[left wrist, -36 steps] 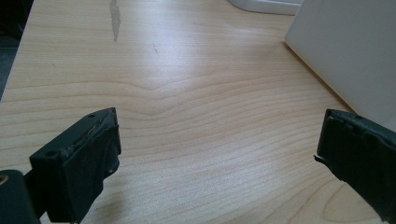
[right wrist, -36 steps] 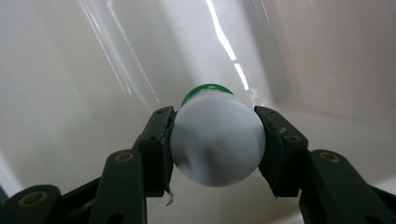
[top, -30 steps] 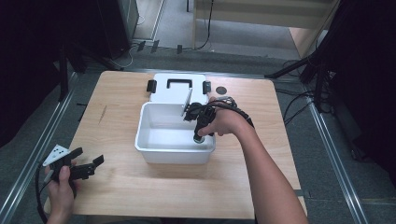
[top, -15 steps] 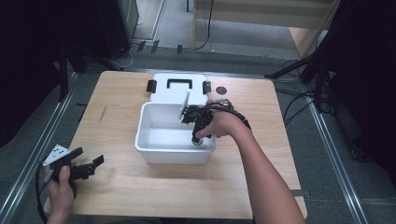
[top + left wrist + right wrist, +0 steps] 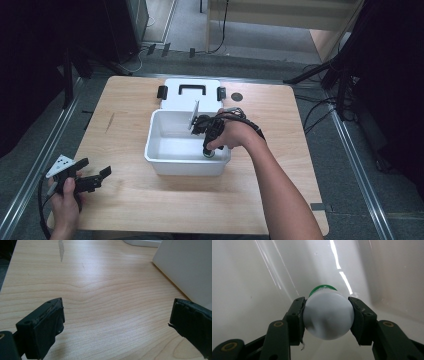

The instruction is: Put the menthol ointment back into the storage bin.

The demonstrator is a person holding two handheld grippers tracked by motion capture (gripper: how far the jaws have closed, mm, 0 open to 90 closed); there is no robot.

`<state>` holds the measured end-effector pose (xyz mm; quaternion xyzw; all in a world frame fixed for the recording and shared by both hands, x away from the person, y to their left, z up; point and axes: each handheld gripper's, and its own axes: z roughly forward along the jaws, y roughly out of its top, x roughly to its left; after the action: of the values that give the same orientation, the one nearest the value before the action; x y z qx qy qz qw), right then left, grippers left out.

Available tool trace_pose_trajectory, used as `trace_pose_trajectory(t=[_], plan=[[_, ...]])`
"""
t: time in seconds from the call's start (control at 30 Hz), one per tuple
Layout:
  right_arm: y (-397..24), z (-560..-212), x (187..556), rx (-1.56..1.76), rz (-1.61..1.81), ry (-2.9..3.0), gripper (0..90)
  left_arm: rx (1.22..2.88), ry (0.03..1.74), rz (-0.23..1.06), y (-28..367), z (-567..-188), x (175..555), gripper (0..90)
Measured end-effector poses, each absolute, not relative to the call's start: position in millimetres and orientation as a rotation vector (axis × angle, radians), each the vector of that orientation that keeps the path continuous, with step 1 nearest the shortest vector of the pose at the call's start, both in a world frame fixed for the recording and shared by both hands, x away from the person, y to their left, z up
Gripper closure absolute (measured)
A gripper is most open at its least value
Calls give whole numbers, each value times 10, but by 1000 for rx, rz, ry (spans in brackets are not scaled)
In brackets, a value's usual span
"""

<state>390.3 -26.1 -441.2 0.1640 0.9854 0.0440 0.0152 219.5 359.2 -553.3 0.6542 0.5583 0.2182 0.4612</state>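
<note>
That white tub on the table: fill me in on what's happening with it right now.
A person works at a wooden table with a tool in each hand. The right tool is lowered into the white tub, its jaws shut on a small white bottle with a green band at its far end, close to the tub's floor. The left tool is open above bare wood near the table's front-left corner, holding nothing. The tub's lid lies flat behind it.

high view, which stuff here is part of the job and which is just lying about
In the job:
- white bin
- white bottle with a green band, clamped between the fingers of the right gripper inside the bin
- right hand

Lying about:
- white lid with black handle, flat behind the bin
- small dark disc on the table
- left gripper, open, idle near the table's front left corner
</note>
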Motion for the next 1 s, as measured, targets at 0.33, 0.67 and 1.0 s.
trace_pose_trajectory(t=[0.33,0.67,1.0], plan=[[-229,-4482,3889,472,110,3065,516,1609,1374,536,3591,-5533,2196,3],[-212,-4560,3887,488,83,3072,516,1608,1375,534,3592,-5533,2197,3],[-193,-4642,3887,474,40,3076,510,1607,1374,532,3595,-5534,2198,3]])
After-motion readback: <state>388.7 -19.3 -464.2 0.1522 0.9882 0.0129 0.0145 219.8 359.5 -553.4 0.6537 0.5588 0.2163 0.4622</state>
